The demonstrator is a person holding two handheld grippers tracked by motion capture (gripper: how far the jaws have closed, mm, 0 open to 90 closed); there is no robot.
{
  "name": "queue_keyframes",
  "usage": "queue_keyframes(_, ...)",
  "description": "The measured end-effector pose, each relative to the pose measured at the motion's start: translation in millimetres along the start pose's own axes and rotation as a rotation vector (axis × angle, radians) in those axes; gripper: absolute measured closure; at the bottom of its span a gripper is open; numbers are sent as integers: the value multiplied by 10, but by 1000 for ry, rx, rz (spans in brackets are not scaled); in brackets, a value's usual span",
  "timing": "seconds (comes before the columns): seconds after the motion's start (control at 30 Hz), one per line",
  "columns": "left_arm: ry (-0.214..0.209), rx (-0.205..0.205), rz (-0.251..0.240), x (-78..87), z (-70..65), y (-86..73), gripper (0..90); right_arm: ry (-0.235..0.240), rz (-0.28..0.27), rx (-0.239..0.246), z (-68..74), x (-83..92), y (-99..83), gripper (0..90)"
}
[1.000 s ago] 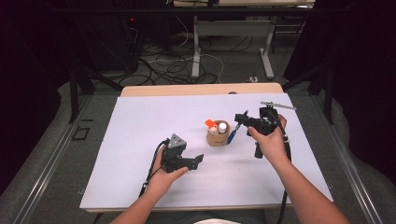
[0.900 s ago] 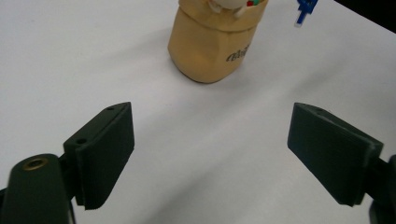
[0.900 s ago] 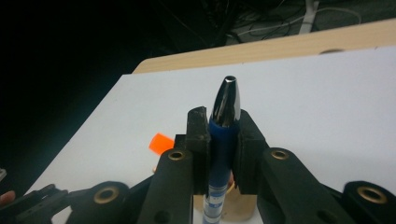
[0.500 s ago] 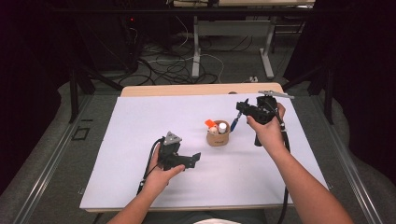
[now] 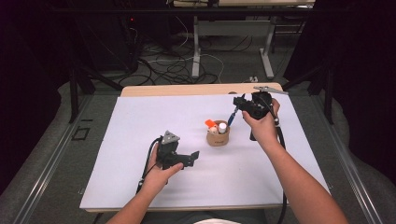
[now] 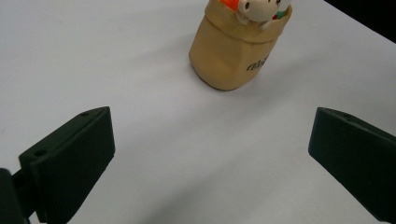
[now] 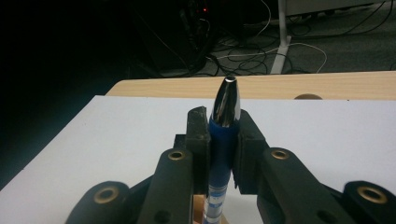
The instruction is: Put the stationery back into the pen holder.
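Note:
A tan cup point(image 5: 218, 138) stands mid-table, with an orange-capped item point(image 5: 209, 123) and white pieces in it. The cup point(image 6: 233, 56) sits ahead of my left gripper point(image 6: 210, 154), whose jaws have just been opening and stand wide apart with nothing between them. That left gripper point(image 5: 194, 156) rests low on the white sheet to the left of the cup. My right gripper point(image 5: 238, 103) hangs above and right of the cup, shut on a blue pen point(image 5: 231, 116). The pen point(image 7: 225, 107) stands clamped between the right gripper's point(image 7: 223, 128) pads, its silver tip pointing up.
A white sheet point(image 5: 140, 121) covers the table, with a wooden strip point(image 5: 187, 89) showing at the far edge. Beyond it are dark floor, cables and table legs point(image 5: 196, 51). Cables trail from both grippers toward the near edge.
My right gripper has risen and moved away from the cup toward the far edge, carrying the blue pen. The left hand has stayed where it was.

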State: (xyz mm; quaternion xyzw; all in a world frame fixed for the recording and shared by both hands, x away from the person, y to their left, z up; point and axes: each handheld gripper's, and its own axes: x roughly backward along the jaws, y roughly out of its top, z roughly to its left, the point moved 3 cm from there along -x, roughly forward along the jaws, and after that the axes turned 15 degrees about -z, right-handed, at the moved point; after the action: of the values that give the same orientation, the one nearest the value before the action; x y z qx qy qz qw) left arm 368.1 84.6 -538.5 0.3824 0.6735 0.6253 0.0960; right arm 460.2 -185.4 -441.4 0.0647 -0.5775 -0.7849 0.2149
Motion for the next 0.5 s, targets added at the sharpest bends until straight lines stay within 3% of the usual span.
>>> queue_keyframes(0.23,-2,0,-4,10,9,7,6,-10,10,17,38,-104,-66,794)
queue_keyframes(0.5,2,5,-7,12,21,6,6,-8,23,72,91,-212,-169,793)
